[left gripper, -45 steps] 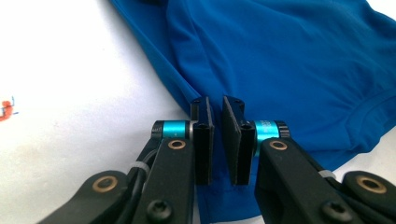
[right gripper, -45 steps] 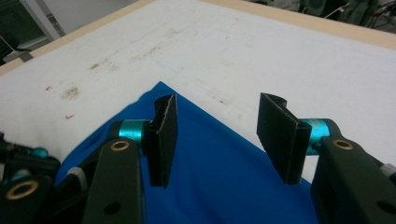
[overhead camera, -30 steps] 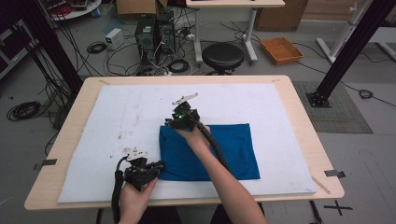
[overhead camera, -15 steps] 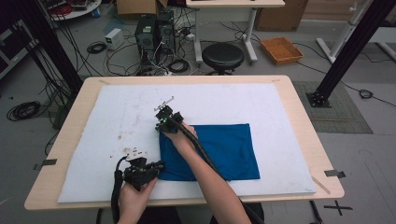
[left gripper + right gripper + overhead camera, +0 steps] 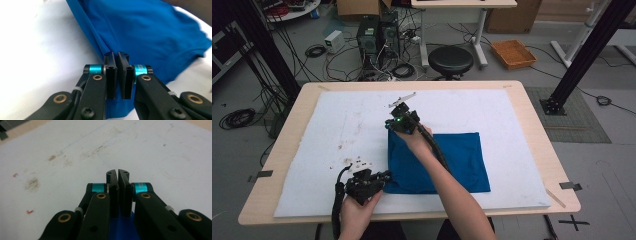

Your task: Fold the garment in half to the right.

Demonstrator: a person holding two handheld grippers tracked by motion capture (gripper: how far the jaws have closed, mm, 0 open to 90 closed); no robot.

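1. The blue cloth (image 5: 437,162) lies flat on the white mat (image 5: 337,130), stretching away from both sets of fingers, its bulk off to the person's right.
2. Left gripper (image 5: 117,56): fingers pressed together on the cloth's near left corner, with blue fabric running between the tips and under them. That grip looks firm.
3. Right gripper (image 5: 117,173): fingers drawn together at the far left corner, and a strip of blue shows beneath them. So it appears to be pinching that edge, though the tips themselves point out over bare mat.
4. From the high view, the right gripper (image 5: 402,120) sits at the far corner and the left gripper (image 5: 367,182) at the near one, so the whole left edge hangs between the two grips.
5. My read is that a fold or a lift of that left edge is the step in hand. To do it well, raise both corners together and at one height, keeping the edge taut between the fingers.
6. Carry it across toward the right edge evenly; a lagging hand would skew the fold.
7. All this rests on the wooden counter (image 5: 532,130), its rim well beyond either grip.
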